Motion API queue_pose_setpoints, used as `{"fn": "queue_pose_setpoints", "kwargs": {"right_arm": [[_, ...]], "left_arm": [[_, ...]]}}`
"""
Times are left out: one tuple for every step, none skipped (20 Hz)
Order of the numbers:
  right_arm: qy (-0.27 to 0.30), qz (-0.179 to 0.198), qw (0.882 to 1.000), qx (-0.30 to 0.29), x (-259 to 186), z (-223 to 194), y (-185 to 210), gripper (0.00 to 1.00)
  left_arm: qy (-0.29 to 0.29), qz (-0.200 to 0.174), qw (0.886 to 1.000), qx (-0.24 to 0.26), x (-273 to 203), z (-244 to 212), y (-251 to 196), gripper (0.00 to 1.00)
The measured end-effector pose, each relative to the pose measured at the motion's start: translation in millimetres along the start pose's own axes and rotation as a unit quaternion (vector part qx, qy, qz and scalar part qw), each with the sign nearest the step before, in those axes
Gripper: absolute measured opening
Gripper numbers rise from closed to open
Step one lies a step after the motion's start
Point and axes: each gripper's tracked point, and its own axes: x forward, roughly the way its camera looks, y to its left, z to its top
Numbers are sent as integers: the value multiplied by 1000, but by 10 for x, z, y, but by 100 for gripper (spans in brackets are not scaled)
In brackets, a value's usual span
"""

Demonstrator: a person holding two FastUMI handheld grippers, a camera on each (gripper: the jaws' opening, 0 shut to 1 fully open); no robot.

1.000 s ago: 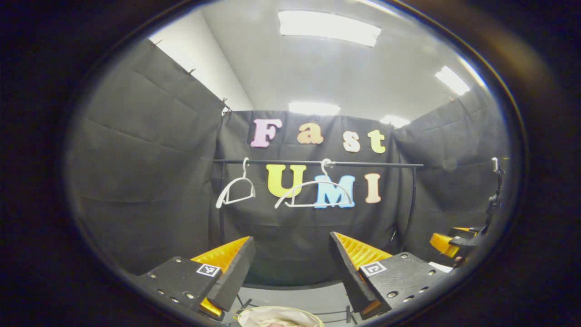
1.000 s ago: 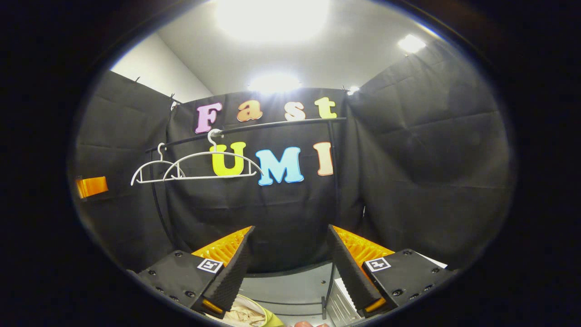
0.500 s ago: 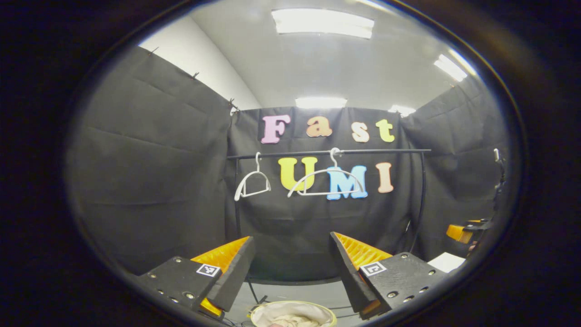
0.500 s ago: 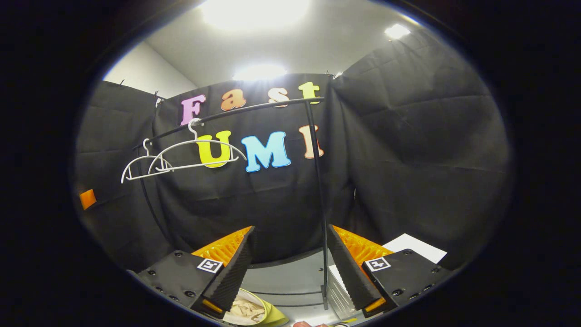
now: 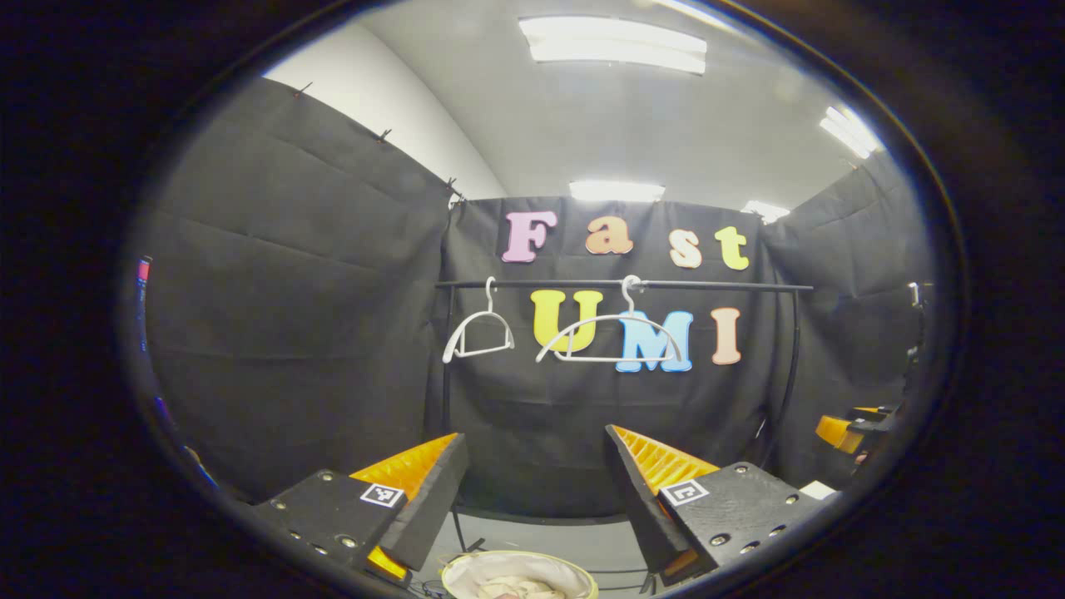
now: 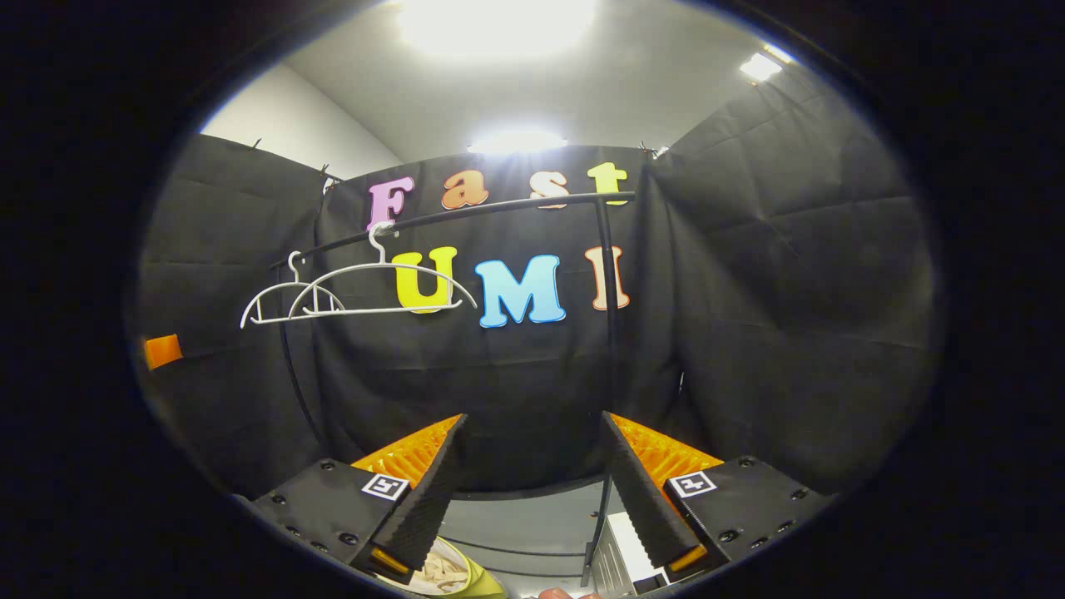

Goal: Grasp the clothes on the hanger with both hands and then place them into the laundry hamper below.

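Observation:
Two bare white hangers (image 5: pixel 614 337) (image 5: pixel 479 329) hang on a black rail (image 5: pixel 624 285) in front of the booth's back wall. In the right gripper view the same hangers (image 6: pixel 391 287) (image 6: pixel 283 301) hang on the rail (image 6: pixel 466 214) at upper left. The laundry hamper (image 5: pixel 518 576) stands low between my left gripper's fingers, with pale cloth (image 5: pixel 507 589) inside it. Its yellow-green rim (image 6: pixel 478 582) and pale cloth (image 6: pixel 434 571) also peek past my right gripper's left finger. My left gripper (image 5: pixel 532 487) is open and holds nothing. My right gripper (image 6: pixel 531 487) is open too, with nothing between its fingers.
The rail's black uprights (image 5: pixel 447 391) (image 6: pixel 606 333) reach down to a grey floor (image 6: pixel 516 524). A white box-like thing (image 6: pixel 626 549) sits beside the right upright's foot. The other gripper (image 5: pixel 849 428) shows at the far right of the left gripper view.
Both views have shifted slightly: in the left gripper view the rail and hangers drifted right, and the hamper shows more. In the right gripper view the rail swung left, then back right. Both grippers stayed open.

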Motion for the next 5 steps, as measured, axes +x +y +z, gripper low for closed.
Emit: {"fn": "queue_pose_setpoints", "kwargs": {"right_arm": [[7,4,1000,-1,-7,-60,21,98],[15,10,1000,0,-9,-106,58,98],[24,15,1000,2,2,-154,110,98],[31,19,999,5,23,-195,144,98],[34,23,999,7,42,-215,183,98]], "left_arm": [[0,1,1000,3,-33,6,10,95],[1,1,1000,7,-54,2,4,95],[4,1,1000,14,-89,-7,-4,95],[5,1,1000,22,-128,-21,-13,95],[5,2,1000,28,-156,-30,-4,95]]}}
